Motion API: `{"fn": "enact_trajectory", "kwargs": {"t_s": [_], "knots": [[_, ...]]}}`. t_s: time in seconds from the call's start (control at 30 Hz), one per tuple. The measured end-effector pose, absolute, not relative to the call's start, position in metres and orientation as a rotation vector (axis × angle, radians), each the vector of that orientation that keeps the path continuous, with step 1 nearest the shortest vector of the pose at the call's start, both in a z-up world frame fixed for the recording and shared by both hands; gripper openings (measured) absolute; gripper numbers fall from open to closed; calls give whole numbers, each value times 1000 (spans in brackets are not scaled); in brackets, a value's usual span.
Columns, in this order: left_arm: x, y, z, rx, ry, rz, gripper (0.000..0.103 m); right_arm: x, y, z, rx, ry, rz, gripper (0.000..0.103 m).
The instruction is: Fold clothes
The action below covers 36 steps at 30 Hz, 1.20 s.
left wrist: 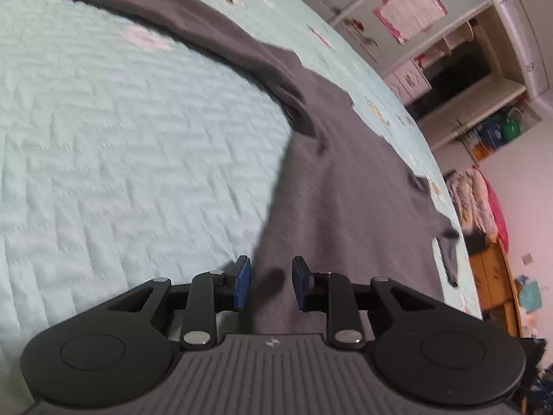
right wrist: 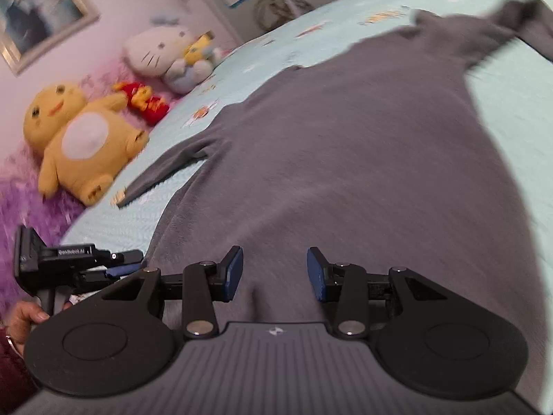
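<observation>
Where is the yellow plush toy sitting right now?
In the right wrist view the yellow plush toy lies at the left on purple fuzzy fabric, beside the bed's edge, just below a white cat plush.

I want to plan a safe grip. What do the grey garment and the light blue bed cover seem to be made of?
Grey garment: probably a soft knit or fleece, matte, with a faint nap and limp folds at the sleeve. Bed cover: looks like quilted cotton-type fabric, matte, with stitched zigzag ridges and printed motifs. Blur leaves both uncertain.
</observation>
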State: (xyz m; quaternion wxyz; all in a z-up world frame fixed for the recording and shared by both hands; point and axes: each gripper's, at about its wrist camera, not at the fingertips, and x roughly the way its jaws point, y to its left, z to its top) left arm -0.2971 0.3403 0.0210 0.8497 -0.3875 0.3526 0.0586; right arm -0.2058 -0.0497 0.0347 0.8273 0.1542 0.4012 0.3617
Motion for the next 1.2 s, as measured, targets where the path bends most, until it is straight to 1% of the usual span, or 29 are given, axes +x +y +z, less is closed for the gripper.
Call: {"fn": "enact_trajectory", "kwargs": {"t_s": [0.03,0.1,0.17,0.3,0.37,0.4,0.43,0.47,0.5,0.63,0.7,0.87,0.93,1.07,1.17,1.2], "knots": [[-300,338,22,-807,749,129,36,-211,-59,37,310,842,749,42],[-307,340,17,-860,738,138,39,-219,-77,43,281,831,723,43],[-314,343,9,-925,724,132,39,-226,-94,45,267,839,707,47],[-323,345,2,-980,696,118,39,-236,-122,41,267,861,691,47],[-323,343,3,-963,695,117,33,-240,-130,37,296,862,679,47],[-322,340,4,-944,703,118,25,-241,-134,35,308,860,673,47],[-321,337,4,-923,723,125,7,-243,-134,34,310,855,669,48],[-322,334,4,-908,741,136,4,-243,-132,34,299,850,667,48],[-325,332,7,-894,744,147,4,-244,-129,36,283,846,666,49],[-338,323,19,-827,744,191,4,-246,-131,48,237,793,635,49],[-340,323,20,-805,748,205,4,-245,-144,56,237,764,592,54],[-338,323,13,-795,748,211,6,-235,-186,51,360,846,529,56],[-341,324,12,-816,734,213,8,-234,-195,42,431,882,532,56],[-351,333,6,-948,710,213,12,-230,-195,19,593,938,589,58],[-352,329,8,-935,714,196,19,-225,-191,7,651,921,591,58],[-351,326,10,-919,717,190,24,-224,-191,4,669,910,588,57]]}}
